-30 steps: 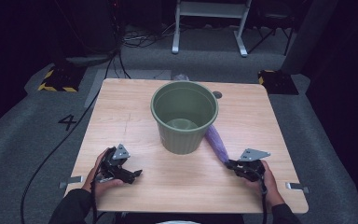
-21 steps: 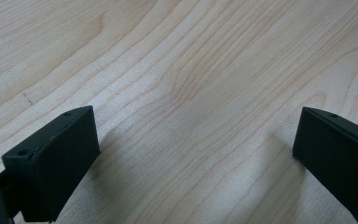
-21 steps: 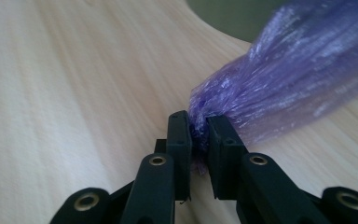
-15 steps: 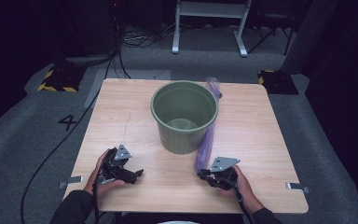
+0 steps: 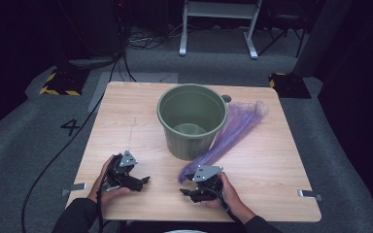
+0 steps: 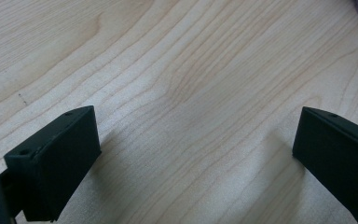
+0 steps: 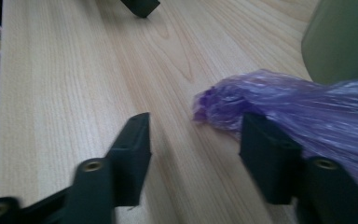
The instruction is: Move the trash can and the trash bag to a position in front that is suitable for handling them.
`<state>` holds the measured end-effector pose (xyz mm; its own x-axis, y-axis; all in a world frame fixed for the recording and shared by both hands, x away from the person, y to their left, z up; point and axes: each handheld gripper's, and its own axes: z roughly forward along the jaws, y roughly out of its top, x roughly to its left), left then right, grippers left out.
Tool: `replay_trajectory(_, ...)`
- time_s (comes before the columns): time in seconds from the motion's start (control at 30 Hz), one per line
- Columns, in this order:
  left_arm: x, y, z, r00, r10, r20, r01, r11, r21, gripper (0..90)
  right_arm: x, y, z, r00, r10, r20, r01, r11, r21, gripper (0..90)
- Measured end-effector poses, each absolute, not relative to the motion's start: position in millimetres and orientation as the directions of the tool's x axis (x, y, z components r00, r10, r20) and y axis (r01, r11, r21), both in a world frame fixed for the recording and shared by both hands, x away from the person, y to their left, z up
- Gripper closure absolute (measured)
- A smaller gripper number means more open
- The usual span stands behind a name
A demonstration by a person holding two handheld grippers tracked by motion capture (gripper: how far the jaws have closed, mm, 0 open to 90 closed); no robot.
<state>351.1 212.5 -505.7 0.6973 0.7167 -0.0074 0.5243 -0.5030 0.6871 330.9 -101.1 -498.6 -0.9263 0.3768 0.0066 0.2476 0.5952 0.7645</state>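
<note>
I am resting my right gripper (image 5: pixel 190 190) in front of the green bin (image 5: pixel 192 119), its jaws just opening to release the purple bag (image 5: pixel 233 130) lying beside the bin for regripping, while my left gripper (image 5: pixel 141 181) is waiting open.

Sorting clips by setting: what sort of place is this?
Probably a lab or recording studio, not a home: a lone wooden table on grey carpet marked "4", hazard-striped floor boxes, loose cables and a metal stand behind.
</note>
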Motion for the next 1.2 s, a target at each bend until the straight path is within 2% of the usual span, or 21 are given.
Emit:
replay_trajectory(0.17, 349, 212, -504, 0.705, 0.709, -0.013, 0.523, -0.508, 0.685, 2.3, 322, -124, -485, -0.913, 0.407, -0.003, 0.248, 0.563, 0.788, 28.1)
replay_trajectory(0.2, 348, 211, -503, 0.704, 0.710, -0.016, 0.520, -0.501, 0.692, 4.9, 320, -128, -483, -0.912, 0.410, -0.013, 0.244, 0.566, 0.787, 27.1)
replay_trajectory(0.27, 346, 207, -500, 0.726, 0.688, -0.014, 0.498, -0.511, 0.701, 18.9, 316, -139, -480, -0.903, 0.428, -0.021, 0.246, 0.558, 0.792, 23.7)
replay_trajectory(0.3, 345, 204, -499, 0.739, 0.674, -0.018, 0.487, -0.515, 0.705, 21.1, 314, -144, -479, -0.900, 0.435, -0.023, 0.250, 0.560, 0.789, 23.6)
replay_trajectory(0.33, 343, 199, -497, 0.749, 0.662, -0.019, 0.478, -0.521, 0.707, 16.0, 313, -149, -477, -0.897, 0.440, -0.029, 0.249, 0.560, 0.790, 23.5)
replay_trajectory(0.37, 342, 196, -495, 0.752, 0.659, -0.013, 0.470, -0.523, 0.711, 15.1, 311, -157, -475, -0.892, 0.452, -0.026, 0.255, 0.549, 0.796, 23.6)
replay_trajectory(0.43, 340, 191, -492, 0.761, 0.648, -0.027, 0.464, -0.516, 0.720, 19.8, 312, -166, -472, -0.884, 0.468, -0.020, 0.268, 0.540, 0.798, 23.3)
replay_trajectory(0.5, 337, 185, -488, 0.773, 0.633, -0.032, 0.452, -0.514, 0.729, 14.8, 314, -181, -470, -0.863, 0.505, -0.025, 0.282, 0.522, 0.805, 23.2)
replay_trajectory(0.53, 335, 183, -486, 0.779, 0.626, -0.032, 0.444, -0.515, 0.734, 17.8, 316, -188, -469, -0.844, 0.534, -0.047, 0.286, 0.523, 0.803, 22.5)
replay_trajectory(0.6, 333, 178, -482, 0.784, 0.619, -0.036, 0.434, -0.508, 0.744, 15.2, 321, -203, -467, -0.806, 0.586, -0.082, 0.297, 0.521, 0.800, 21.8)
replay_trajectory(0.8, 328, 162, -474, 0.814, 0.581, -0.022, 0.388, -0.514, 0.765, 15.5, 341, -240, -466, -0.707, 0.698, -0.114, 0.342, 0.478, 0.809, 21.1)
replay_trajectory(1.03, 324, 130, -465, 0.870, 0.492, -0.027, 0.319, -0.522, 0.791, 15.7, 360, -259, -462, -0.660, 0.743, -0.112, 0.365, 0.448, 0.816, 19.5)
replay_trajectory(1.2, 325, 104, -473, 0.903, 0.428, 0.019, 0.259, -0.580, 0.772, 17.9, 371, -265, -454, -0.646, 0.755, -0.109, 0.353, 0.422, 0.835, 20.2)
